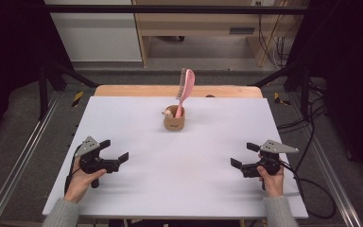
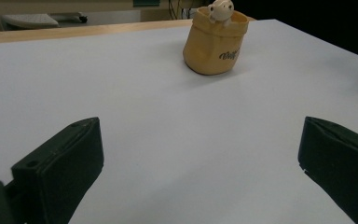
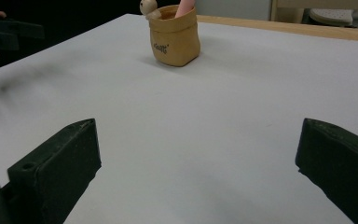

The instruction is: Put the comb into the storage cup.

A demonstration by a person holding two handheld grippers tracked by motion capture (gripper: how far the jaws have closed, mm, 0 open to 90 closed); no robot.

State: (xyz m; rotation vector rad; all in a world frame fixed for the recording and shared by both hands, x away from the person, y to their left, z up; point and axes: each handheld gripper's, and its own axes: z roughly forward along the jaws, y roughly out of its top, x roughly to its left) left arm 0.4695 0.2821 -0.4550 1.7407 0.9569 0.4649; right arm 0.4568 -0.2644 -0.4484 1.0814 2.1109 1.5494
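Observation:
A small tan pouch-shaped cup (image 1: 174,120) stands upright at the middle back of the white table (image 1: 132,189). A pink hairbrush (image 1: 186,88) sticks up out of it, handle down, and a little cream figure (image 1: 168,113) peeks over its rim. The cup (image 2: 215,44) appears far ahead in the left gripper view, and the cup (image 3: 174,36) far ahead in the right gripper view. My left gripper (image 1: 114,150) is held near the front left, open, nothing between its jaws. My right gripper (image 1: 244,155) is held near the front right, open and empty too.
A wooden strip (image 1: 137,91) edges the table's far side. Metal rails (image 1: 26,146) run along both sides, and cables (image 1: 312,182) trail off the right. A light wooden desk (image 1: 203,26) stands beyond on the floor.

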